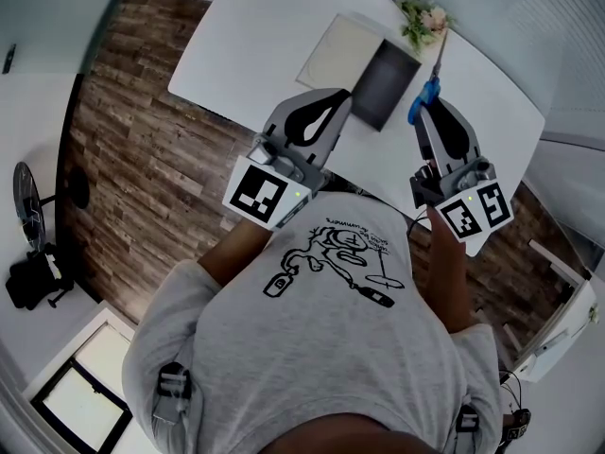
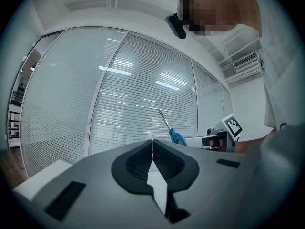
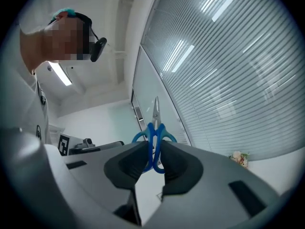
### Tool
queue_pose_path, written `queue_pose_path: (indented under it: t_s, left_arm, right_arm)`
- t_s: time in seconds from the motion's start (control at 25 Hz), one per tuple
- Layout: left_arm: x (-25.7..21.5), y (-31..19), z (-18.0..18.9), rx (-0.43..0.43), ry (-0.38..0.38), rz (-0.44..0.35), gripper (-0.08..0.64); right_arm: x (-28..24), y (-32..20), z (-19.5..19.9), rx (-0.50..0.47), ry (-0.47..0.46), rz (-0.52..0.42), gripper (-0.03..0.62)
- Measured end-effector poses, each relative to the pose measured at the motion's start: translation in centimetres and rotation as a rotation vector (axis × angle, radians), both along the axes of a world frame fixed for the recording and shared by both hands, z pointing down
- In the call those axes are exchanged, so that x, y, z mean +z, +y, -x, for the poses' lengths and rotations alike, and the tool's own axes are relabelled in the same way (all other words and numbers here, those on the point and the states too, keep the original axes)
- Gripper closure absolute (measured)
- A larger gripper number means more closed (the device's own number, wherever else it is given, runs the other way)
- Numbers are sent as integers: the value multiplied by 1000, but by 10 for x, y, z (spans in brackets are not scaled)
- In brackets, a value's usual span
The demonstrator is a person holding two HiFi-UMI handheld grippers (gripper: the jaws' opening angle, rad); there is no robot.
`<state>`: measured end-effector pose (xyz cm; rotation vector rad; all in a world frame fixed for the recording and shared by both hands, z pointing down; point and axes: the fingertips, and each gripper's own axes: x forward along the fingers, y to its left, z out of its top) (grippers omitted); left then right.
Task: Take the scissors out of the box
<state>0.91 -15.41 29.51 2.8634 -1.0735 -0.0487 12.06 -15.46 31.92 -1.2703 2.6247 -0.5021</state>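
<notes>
Over the white table [image 1: 236, 55], head view: right gripper [image 1: 430, 110] is clamped on the scissors [image 1: 427, 88], blue handles in the jaws, blades pointing away towards the small flower bunch [image 1: 423, 19]. Scissors are out of the dark box [image 1: 386, 83], just to its right in the picture and clear of it. A pale flat piece [image 1: 336, 50] lies against the box's left side. Left gripper [image 1: 338, 97] sits near the box's near-left corner, not touching it as far as I can tell. Left gripper view: jaws pressed together [image 2: 152, 149], nothing between them; scissors [image 2: 174, 133] visible off to the right against the blinds [image 2: 133, 99]. Right gripper view: jaws [image 3: 152, 151] pinch both blue handle loops [image 3: 155, 135] from the sides, blades stick straight up past the jaw tips, closed.
</notes>
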Motion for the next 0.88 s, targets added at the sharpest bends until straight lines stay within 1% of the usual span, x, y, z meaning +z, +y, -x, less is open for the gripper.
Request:
queue_pose_path:
  t_s: [0.16, 0.32, 0.56, 0.76, 0.88]
  left_arm:
    - [-6, 5, -2, -2, 4, -1, 540]
    - [-6, -1, 3, -7, 13, -5, 540]
    - [-11, -4, 5, -16, 25, -11, 540]
    - [-12, -10, 10, -13, 29, -10, 540]
    - [-12, -10, 8, -10, 34, -7, 540]
  right_arm:
    - [-18, 12, -5, 10, 15, -50, 506]
    - [-28, 16, -6, 24, 32, -95, 506]
    - [-35, 27, -15, 70, 80, -130, 505]
    - [-42, 29, -13, 103, 134, -170, 505]
    - [-49, 32, -15, 118, 135, -199, 505]
